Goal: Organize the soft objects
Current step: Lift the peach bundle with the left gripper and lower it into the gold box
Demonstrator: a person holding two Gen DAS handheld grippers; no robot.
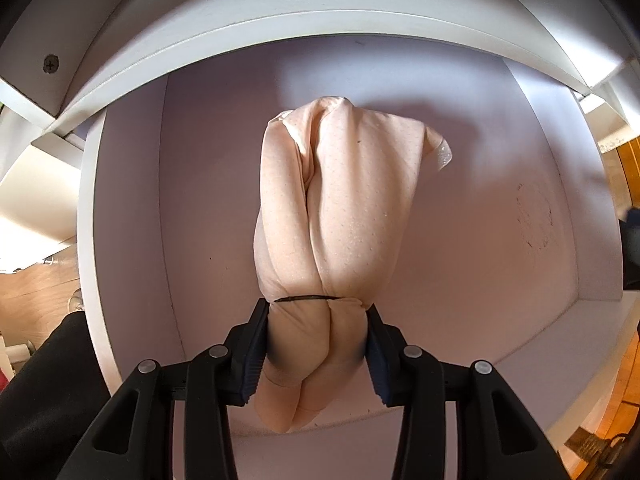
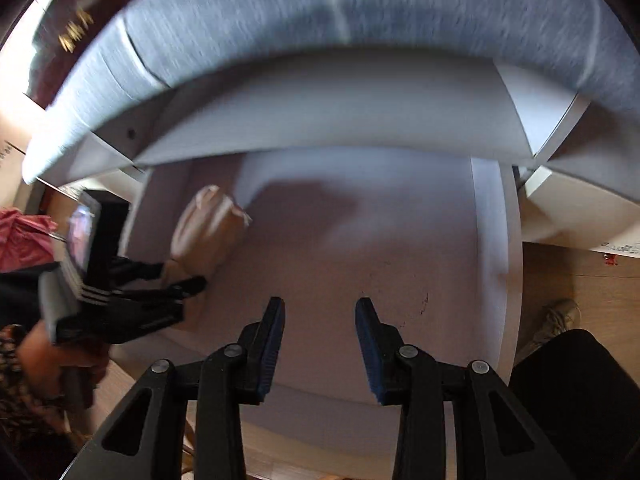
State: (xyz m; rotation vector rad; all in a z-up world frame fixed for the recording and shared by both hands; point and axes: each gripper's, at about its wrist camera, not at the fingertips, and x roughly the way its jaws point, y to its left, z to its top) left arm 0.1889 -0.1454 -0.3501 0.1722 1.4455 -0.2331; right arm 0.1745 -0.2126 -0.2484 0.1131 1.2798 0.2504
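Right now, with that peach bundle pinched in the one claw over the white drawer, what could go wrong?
The left gripper pinches only the peach cloth roll's tied end, near the thin black band; the band could slide off and the roll unfurl. The roll may snag the white drawer's front edge. The empty right gripper points into the same drawer and could bump the left one.

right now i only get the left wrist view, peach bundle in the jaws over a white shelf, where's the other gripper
Observer: The right gripper is over the same white shelf, off to one side of the left gripper and the peach bundle.
Operator: is it carrying anything
Observer: No, its jaws stand apart with only bare shelf between them.
Operator: anything above the opening i can't see
Observer: A grey fabric surface lies above the shelf's top board.
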